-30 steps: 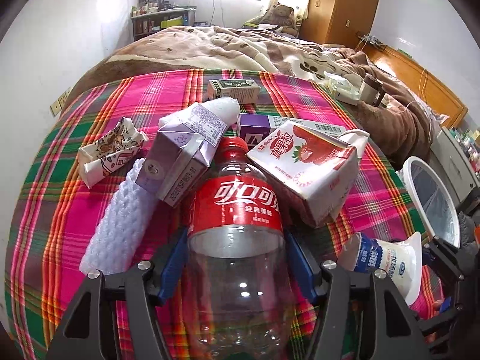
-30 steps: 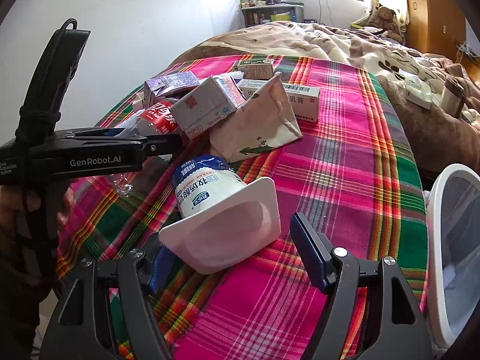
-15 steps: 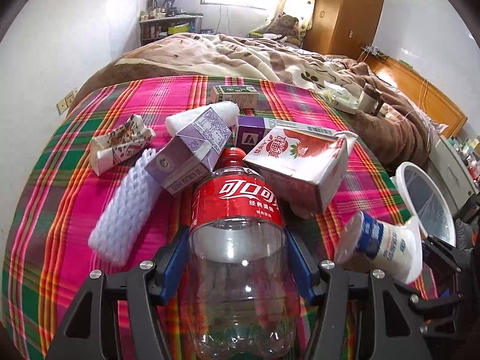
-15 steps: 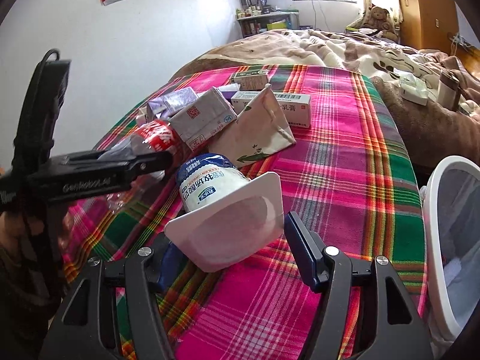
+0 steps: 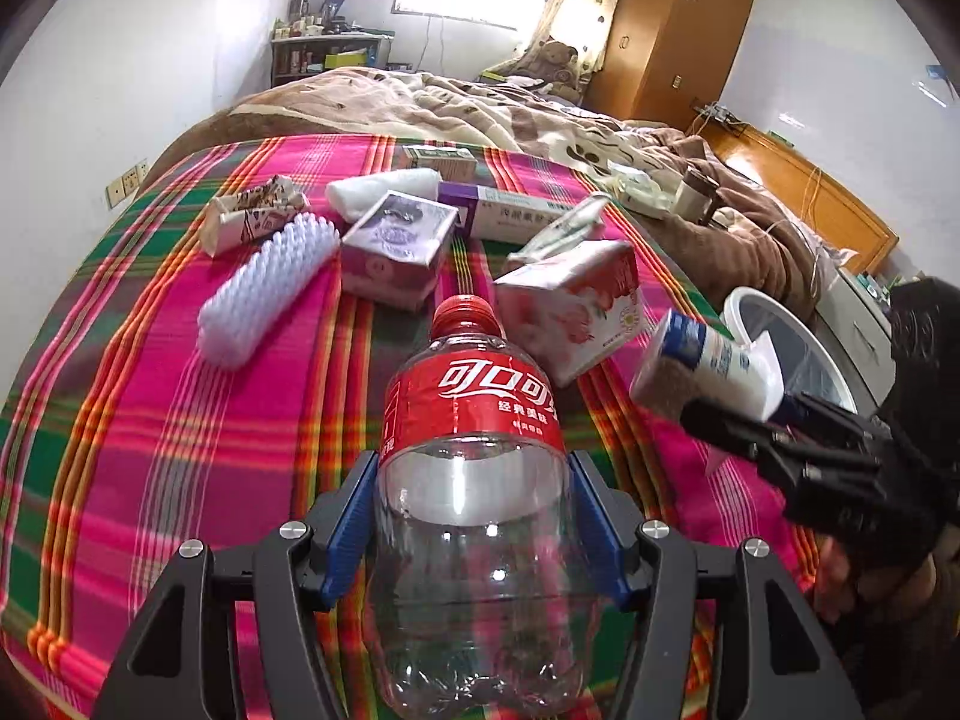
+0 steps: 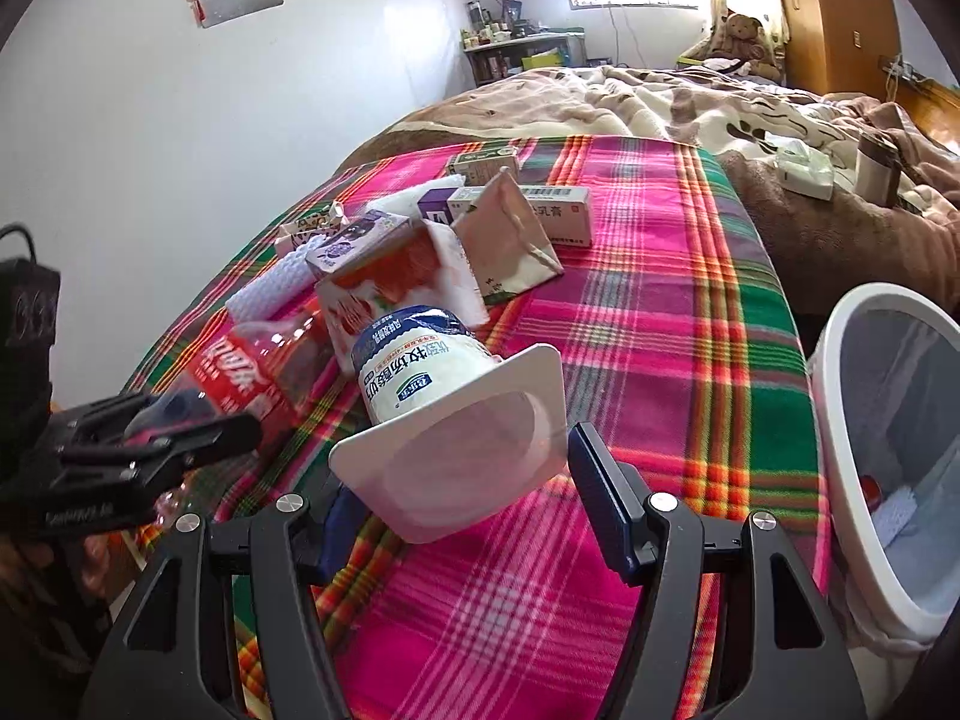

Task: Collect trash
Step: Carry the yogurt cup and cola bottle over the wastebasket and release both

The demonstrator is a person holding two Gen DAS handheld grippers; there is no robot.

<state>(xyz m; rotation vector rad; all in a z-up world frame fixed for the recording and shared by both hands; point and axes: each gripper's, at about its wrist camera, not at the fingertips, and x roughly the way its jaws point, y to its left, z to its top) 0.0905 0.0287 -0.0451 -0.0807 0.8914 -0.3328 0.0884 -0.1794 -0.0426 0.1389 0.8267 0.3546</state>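
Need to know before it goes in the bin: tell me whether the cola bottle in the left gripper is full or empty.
Empty. The cola bottle is see-through below its red label, the plaid cloth showing through, with no liquid line. Its red cap is on.

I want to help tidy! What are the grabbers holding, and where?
Left gripper: cola bottle, by its clear body. Right gripper: yogurt cup, by its rim.

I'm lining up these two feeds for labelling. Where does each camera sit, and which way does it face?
Left wrist: on the left gripper, looking down its fingers across the plaid blanket at the cola bottle it holds; the right gripper shows at right.
Right wrist: on the right gripper, facing the yogurt cup it holds, white bin at right; the left gripper shows at left.
Shared: bottle, cup, cartons, blanket, bin.
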